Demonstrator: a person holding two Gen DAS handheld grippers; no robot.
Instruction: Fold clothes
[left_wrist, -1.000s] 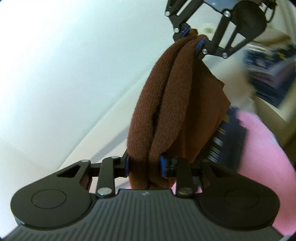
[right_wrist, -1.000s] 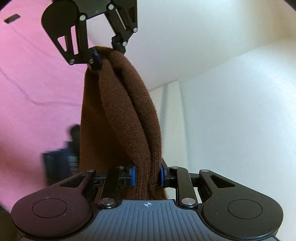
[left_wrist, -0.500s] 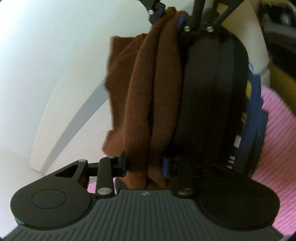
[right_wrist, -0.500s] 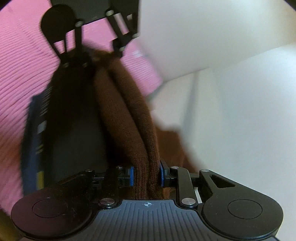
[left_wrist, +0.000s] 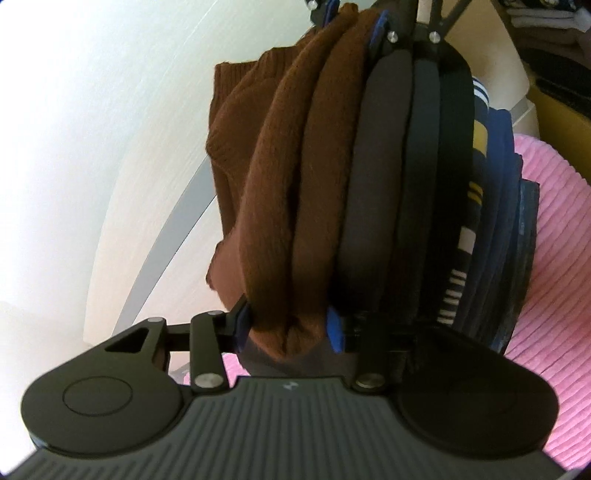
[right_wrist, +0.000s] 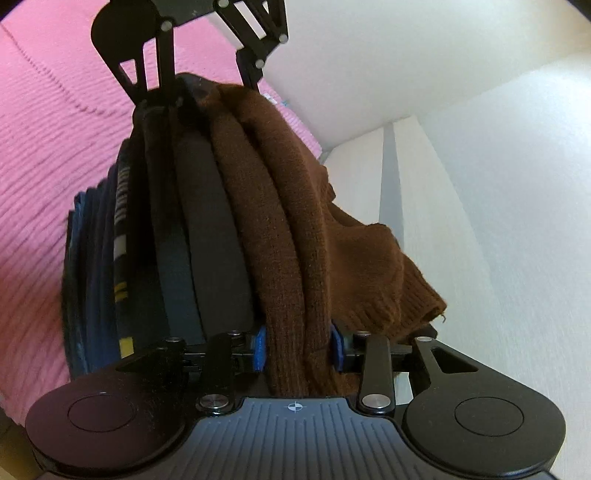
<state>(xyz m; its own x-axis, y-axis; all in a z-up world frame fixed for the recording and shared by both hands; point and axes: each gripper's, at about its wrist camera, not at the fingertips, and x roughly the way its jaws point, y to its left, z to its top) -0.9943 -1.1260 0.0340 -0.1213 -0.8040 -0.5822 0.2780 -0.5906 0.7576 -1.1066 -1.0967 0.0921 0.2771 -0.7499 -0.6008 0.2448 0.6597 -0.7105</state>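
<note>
A folded brown knit sweater (left_wrist: 295, 177) is stretched between both grippers. My left gripper (left_wrist: 290, 326) is shut on one end of the fold; my right gripper (right_wrist: 298, 347) is shut on the other end of the brown sweater (right_wrist: 280, 229). Each gripper shows at the top of the other's view: the right gripper (left_wrist: 356, 18) and the left gripper (right_wrist: 207, 99). The sweater rests against a stack of folded dark clothes (left_wrist: 424, 192), grey, black and navy with stripes, also seen as the stack (right_wrist: 170, 236). A loose ribbed edge of the sweater (right_wrist: 391, 280) sticks out away from the stack.
The stack lies on a pink ribbed blanket (left_wrist: 554, 280), also visible as the pink blanket (right_wrist: 48, 147). White walls or panels with a grey seam (right_wrist: 391, 192) stand on the far side. More folded items and a yellow box (left_wrist: 561, 99) sit at the upper right.
Both grippers have carried the hanging brown sweater over to the stack of dark clothes; it now lies against the stack, with a ribbed edge spread outward.
</note>
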